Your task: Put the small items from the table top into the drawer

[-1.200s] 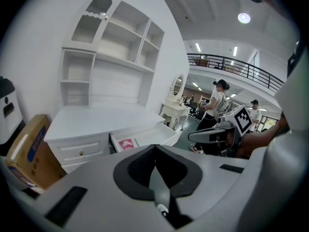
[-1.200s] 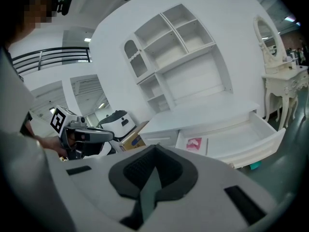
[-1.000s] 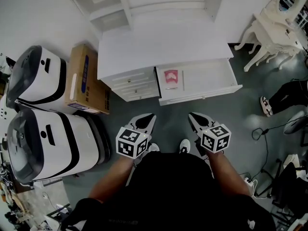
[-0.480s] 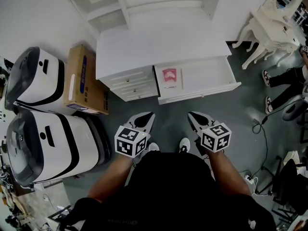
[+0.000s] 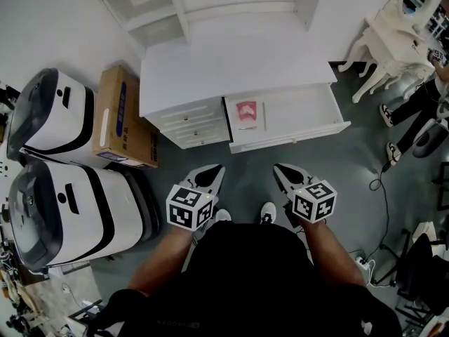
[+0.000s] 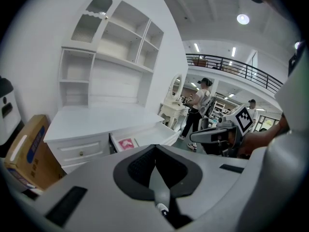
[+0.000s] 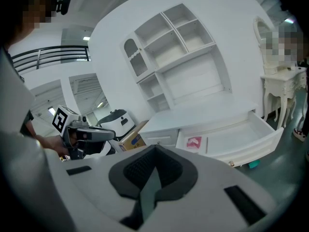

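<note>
both tools idle: left tool (image 5: 210, 175) and right tool (image 5: 284, 175) hang low by the person's legs, well short of the table (image 5: 231, 62), each with jaws pressed together and nothing between them. table top looks bare, no small items visible on it. drawer (image 5: 302, 114) stands pulled open, and a flat pink-and-white item (image 5: 248, 111) lies at its left end. my read: the transfer looks done or nearly so; what's left is probably just pushing the drawer shut, if that counts.
</note>
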Motion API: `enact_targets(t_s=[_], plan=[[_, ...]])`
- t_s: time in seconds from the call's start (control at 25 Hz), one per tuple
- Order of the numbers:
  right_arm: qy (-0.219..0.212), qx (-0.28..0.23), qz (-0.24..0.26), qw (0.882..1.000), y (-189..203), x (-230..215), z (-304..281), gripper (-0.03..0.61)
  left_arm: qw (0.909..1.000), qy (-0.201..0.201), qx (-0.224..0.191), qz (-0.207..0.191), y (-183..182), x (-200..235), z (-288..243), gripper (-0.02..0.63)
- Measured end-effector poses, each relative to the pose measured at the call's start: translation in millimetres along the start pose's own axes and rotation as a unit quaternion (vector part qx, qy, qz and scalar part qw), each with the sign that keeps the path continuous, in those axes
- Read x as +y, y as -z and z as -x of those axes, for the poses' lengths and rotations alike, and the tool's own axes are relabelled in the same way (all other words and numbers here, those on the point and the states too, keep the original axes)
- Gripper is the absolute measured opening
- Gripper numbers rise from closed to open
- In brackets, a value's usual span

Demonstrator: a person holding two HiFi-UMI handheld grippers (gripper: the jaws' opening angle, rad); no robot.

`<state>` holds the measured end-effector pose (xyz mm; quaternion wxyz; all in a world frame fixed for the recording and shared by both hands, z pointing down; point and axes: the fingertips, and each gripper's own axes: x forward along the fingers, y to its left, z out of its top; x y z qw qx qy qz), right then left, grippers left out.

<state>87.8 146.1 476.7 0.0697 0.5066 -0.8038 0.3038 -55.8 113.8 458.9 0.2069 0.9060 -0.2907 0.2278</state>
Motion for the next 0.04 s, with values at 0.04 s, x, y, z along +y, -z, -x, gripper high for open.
enact_targets(t_s=[0.04], plan=[[0.0, 0.0, 0.0, 1.0, 0.2, 0.0, 0.2, 0.026, 1.0, 0.0, 0.0, 0.0, 0.0, -0.3, 0.1, 0.011]])
